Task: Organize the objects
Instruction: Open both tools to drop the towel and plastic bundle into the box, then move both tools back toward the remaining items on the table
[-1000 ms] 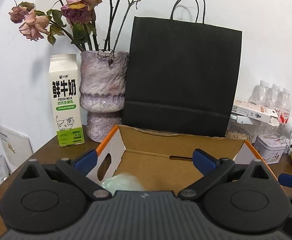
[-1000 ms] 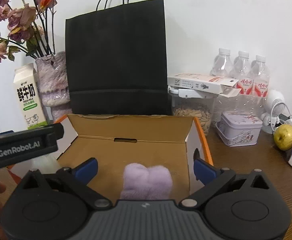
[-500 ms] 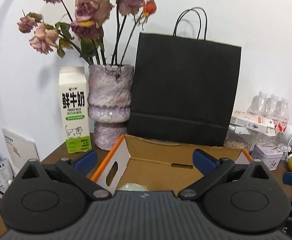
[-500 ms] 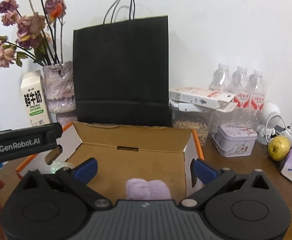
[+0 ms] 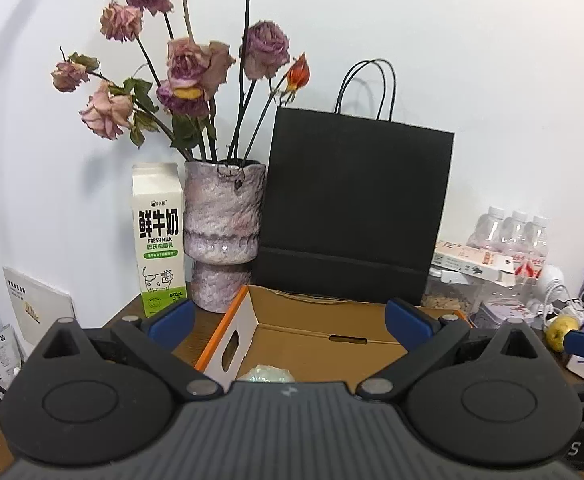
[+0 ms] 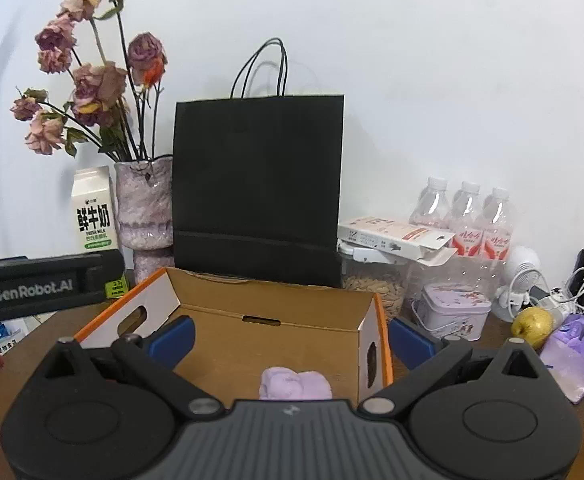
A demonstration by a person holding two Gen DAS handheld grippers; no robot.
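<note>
Right wrist view: right gripper [image 6: 289, 334] spread wide, empty, above the cardboard box [image 6: 267, 300]; lilac rolled cloth [image 6: 296, 384] inside the box, just below and ahead, long axis crosswise. Left gripper [image 5: 289, 320] likewise spread over the box's left end, pale green bundle [image 5: 265, 374] beneath. Brown desk [image 6: 452, 360], crowded behind the box.

- Box [image 6: 275, 340]: plain brown cardboard inside, matt.
- Bag [image 6: 257, 188]: matt black paper.
- Vase [image 5: 221, 226]: rough mottled glaze, slightly glossy.
- Bottles [image 6: 466, 216]: clear plastic.
- Table [image 6: 43, 328]: dark wood.
- Purple roll [image 6: 296, 384]: soft fuzzy cloth.
</note>
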